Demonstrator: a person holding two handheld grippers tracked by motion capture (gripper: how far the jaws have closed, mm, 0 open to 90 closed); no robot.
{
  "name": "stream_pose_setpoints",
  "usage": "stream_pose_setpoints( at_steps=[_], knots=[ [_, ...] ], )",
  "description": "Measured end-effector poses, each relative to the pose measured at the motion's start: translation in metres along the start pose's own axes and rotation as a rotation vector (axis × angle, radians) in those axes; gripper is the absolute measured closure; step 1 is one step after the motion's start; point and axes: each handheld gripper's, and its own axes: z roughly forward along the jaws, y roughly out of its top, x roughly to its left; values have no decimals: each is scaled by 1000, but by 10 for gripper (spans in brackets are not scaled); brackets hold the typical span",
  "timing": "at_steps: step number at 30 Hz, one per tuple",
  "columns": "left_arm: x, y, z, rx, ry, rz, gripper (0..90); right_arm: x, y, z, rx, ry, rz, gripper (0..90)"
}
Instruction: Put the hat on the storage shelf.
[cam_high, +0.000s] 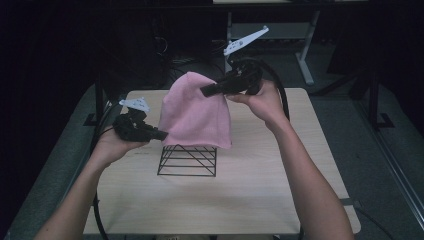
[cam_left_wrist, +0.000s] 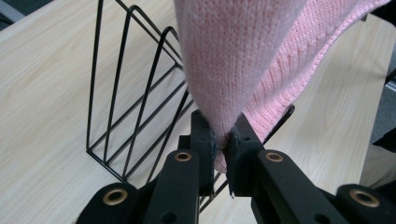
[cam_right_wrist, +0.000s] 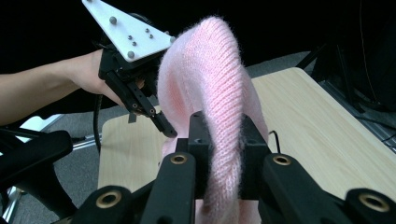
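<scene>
Over the black wire rack (cam_high: 187, 160) mid-table, your left gripper (cam_high: 161, 135) and right gripper (cam_high: 207, 90) each pinch the soft pink knitted cloth (cam_high: 195, 112), spreading it apparently for draping.

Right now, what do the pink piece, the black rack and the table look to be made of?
Pink piece: knitted fabric, probably wool or acrylic; ribbed stitches and a fuzzy surface show. Rack: thin bent wire, likely metal, black coated with a slight sheen. Table: light wood-grain top, smooth and matte, possibly laminate rather than solid wood.
</scene>
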Motion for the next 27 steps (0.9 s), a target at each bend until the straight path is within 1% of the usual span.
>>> stream_pose_setpoints(
  at_steps=[3, 4, 6, 11, 13, 15, 17, 19, 21, 23, 24, 26, 27],
  knots=[
    [-1, -1, 2, 13, 9, 0, 831, 0, -4, 2, 0, 5, -1, 794],
    [-1, -2, 2, 24, 10, 9, 831, 0, -5, 3, 1, 8, -3, 794],
    [-3, -4, 1, 19, 6, 10, 830, 1, -6, 6, -1, 15, -3, 794],
    [-1, -11, -1, 14, 13, -5, 831, 3, -8, 14, -9, 39, -12, 793],
    [1, -18, -2, 18, 16, -12, 831, 4, -8, 18, -7, 48, -14, 791],
    [3, -20, -3, 21, 16, -7, 831, 5, -9, 21, -8, 53, -19, 789],
    [3, -25, -4, 13, 15, -24, 831, 6, -9, 27, -4, 67, -25, 789],
    [3, -27, -4, 17, 18, -20, 831, 8, -9, 30, -1, 78, -28, 789],
    [4, -33, -3, 15, 19, -30, 831, 9, -9, 34, 3, 86, -30, 789],
    [5, -35, -3, 20, 20, -28, 831, 11, -9, 39, 9, 91, -37, 788],
    [6, -38, -1, 26, 25, -32, 831, 12, -10, 41, 11, 89, -44, 786],
    [7, -42, 0, 37, 28, -26, 831, 14, -12, 45, 17, 96, -45, 784],
    [6, -43, 2, 33, 24, -39, 831, 14, -13, 47, 23, 96, -47, 784]
  ],
)
